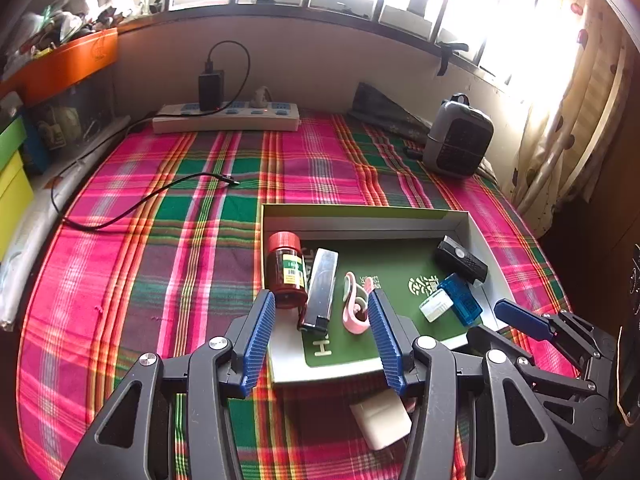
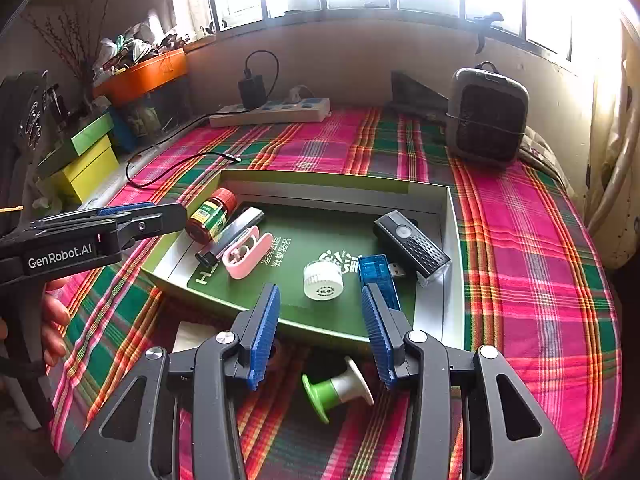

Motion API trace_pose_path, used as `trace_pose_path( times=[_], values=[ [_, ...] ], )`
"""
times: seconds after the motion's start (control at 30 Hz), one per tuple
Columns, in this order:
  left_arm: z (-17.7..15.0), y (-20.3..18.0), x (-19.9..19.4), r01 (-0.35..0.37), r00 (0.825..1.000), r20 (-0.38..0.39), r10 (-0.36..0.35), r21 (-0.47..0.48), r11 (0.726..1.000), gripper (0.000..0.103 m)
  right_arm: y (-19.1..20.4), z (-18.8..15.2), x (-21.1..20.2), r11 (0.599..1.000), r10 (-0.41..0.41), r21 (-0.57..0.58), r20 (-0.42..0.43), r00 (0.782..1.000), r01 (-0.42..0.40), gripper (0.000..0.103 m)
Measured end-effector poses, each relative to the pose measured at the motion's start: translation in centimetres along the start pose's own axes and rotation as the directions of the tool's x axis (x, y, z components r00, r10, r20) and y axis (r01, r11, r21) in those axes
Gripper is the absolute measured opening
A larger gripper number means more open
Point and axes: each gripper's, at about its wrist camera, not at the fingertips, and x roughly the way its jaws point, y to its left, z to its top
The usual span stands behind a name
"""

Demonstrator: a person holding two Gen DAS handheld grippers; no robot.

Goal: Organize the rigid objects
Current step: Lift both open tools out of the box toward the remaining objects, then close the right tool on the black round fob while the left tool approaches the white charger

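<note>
Left wrist view first: we see our left hand-held gripper (image 1: 322, 336) with its blue fingers spread apart and nothing between them, hovering over the near edge of a shallow box (image 1: 372, 220). The box sits on a pink, green and red plaid cloth (image 1: 160, 208) covering the tabletop. Inside the box, from left to right, lie a brown bottle with a red cap (image 1: 285, 268), a silver lighter (image 1: 318, 290), a pink clip (image 1: 356, 306), a small white cap (image 1: 436, 305), a blue USB stick (image 1: 460, 298) and a black device (image 1: 460, 260). Just outside the box, below the gripper, a white block (image 1: 380, 420) rests on the cloth.

From the right wrist view, our right hand-held gripper (image 2: 320, 332) is also partly open and empty, above the box's near wall (image 2: 320, 330). Beneath it, outside the box, a green and white spool (image 2: 336, 390) lies on its side on the cloth. A hand (image 2: 54, 320) grips the left tool's handle at the left edge. At the far end of the tabletop stand a power strip (image 2: 272, 114) and a small grey heater (image 2: 486, 118).
</note>
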Motion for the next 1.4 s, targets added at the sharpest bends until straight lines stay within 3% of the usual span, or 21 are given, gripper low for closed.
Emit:
trace_pose_path(
  times=[0.3, 0.7, 0.83, 1.17, 1.4],
  values=[
    [-2.6, 0.6, -2.3, 0.014, 1.0, 0.023, -0.013, -0.035, 0.999, 0.048, -1.2, -1.7, -2.1, 0.999, -0.026, 0.045, 0.018, 1.0, 0.025, 0.044],
    [-6.2, 1.6, -2.8, 0.034, 0.999, -0.001, -0.034, -0.085, 0.996, 0.048, -2.0, -5.0, -3.1, 0.996, -0.059, 0.062, -0.007, 0.998, 0.06, 0.044],
    [-7.1, 1.8, -2.8, 0.044, 0.999, -0.01, -0.045, -0.094, 0.995, 0.048, -1.6, -5.6, -3.3, 0.996, -0.038, 0.076, -0.011, 0.999, 0.039, 0.044],
    [-9.3, 2.7, -3.3, 0.035, 0.999, -0.037, -0.04, -0.116, 0.993, 0.048, 3.4, -6.1, -3.0, 0.991, 0.133, 0.004, -0.006, 0.991, -0.133, 0.044],
    [-10.3, 3.5, -4.1, 0.032, 0.999, -0.037, -0.037, -0.125, 0.992, 0.048, 5.7, -6.0, -1.2, 0.993, 0.115, -0.03, -0.042, 0.992, -0.116, 0.045]
  ],
)
